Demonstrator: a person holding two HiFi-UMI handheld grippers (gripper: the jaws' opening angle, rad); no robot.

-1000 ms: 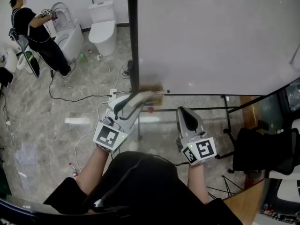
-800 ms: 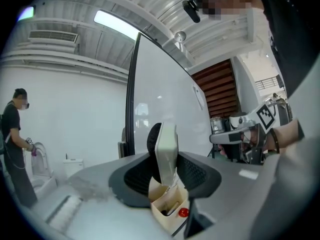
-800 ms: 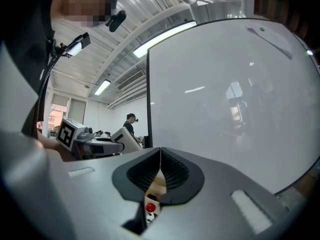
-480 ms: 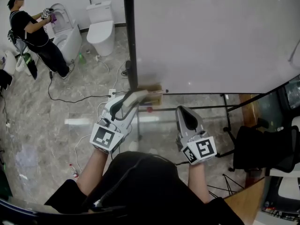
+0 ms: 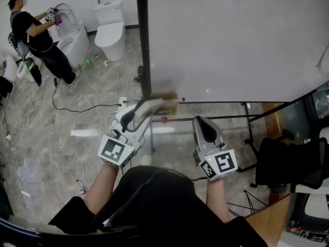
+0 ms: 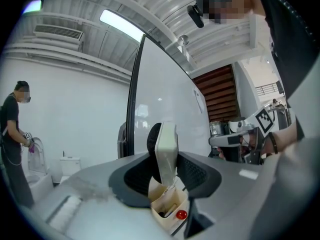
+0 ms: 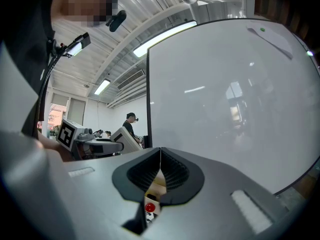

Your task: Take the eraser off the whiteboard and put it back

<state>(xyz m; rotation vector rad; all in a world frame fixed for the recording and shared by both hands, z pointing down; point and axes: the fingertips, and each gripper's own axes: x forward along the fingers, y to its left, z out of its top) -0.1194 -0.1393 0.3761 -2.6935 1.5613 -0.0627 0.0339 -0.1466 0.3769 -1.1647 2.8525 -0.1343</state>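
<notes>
The left gripper [image 5: 161,103] pinches the eraser [image 6: 166,146], a pale slab standing on edge between its two dark jaw pads. In the head view the eraser shows as a tan block at the gripper's tip. It sits at the bottom-left corner of the whiteboard [image 5: 231,40], right beside the black frame post [image 5: 144,40]. Whether the eraser touches the board cannot be told. The gripper reaches up and to the right from the person's bare left forearm [image 5: 100,181], with its marker cube [image 5: 117,151] near the wrist.

The right gripper [image 7: 160,154] has its jaws pressed together with nothing between them. In the head view it sits below the board's lower edge, well apart from the eraser, pointing toward the board. Its own marker cube [image 5: 221,164] faces the camera.

The whiteboard fills the upper right of the head view. Beneath it lies a grey marbled floor [image 5: 46,148] with cables [image 5: 77,108] trailing across it. At far left another person [image 5: 38,40] in dark clothes bends over a white toilet [image 5: 74,35]. A second toilet [image 5: 110,24] stands just beside it. A black chair [image 5: 288,163] stands at the right edge.
</notes>
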